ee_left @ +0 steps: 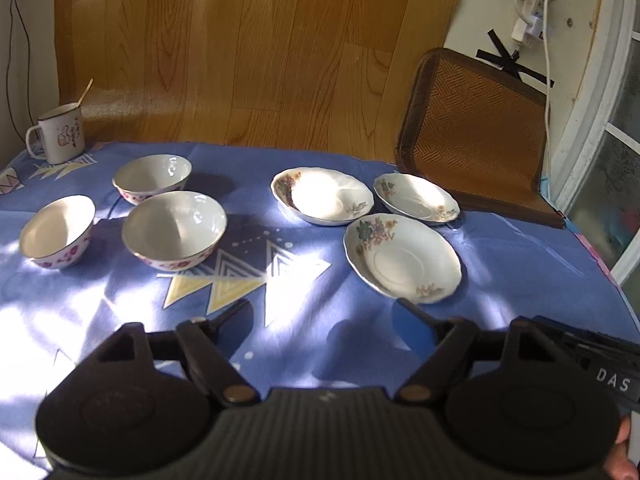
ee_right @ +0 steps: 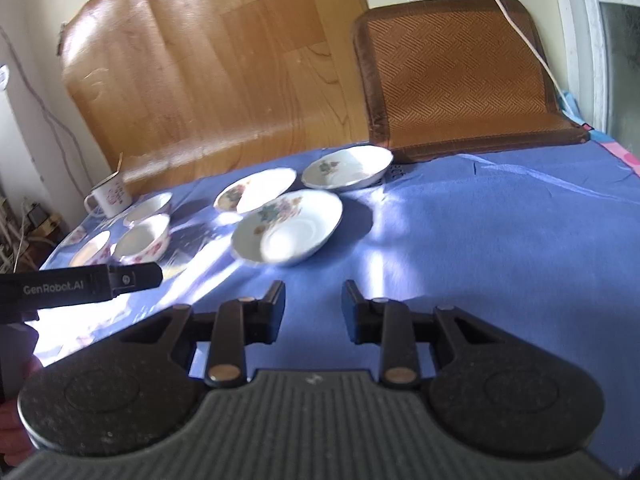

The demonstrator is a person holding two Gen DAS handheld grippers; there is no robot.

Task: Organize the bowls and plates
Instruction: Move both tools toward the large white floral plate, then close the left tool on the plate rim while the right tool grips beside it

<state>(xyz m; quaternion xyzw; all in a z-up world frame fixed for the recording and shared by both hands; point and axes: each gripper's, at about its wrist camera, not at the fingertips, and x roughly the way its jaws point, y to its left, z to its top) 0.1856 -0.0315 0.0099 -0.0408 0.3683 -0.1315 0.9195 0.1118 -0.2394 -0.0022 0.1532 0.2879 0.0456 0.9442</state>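
Three white bowls with pink flowers stand on the left of the blue tablecloth [ee_left: 520, 280]: the far bowl [ee_left: 152, 178], the left bowl [ee_left: 56, 230] and the near bowl [ee_left: 174, 228]. To their right lie three floral plates: the near plate [ee_left: 402, 258], the middle plate [ee_left: 322, 196] and the far right plate [ee_left: 416, 198]. My left gripper [ee_left: 322, 308] hovers over the cloth in front of them, open and empty. My right gripper [ee_right: 314, 292] stands short of the near plate [ee_right: 286, 228], its jaws narrowly apart with nothing between them.
A white enamel mug [ee_left: 62, 134] with a spoon stands at the far left corner. A brown woven mat [ee_left: 472, 136] leans at the back right, beside a wooden board [ee_left: 260, 52]. Cables and a plug hang on the wall. The table's right edge lies near a window.
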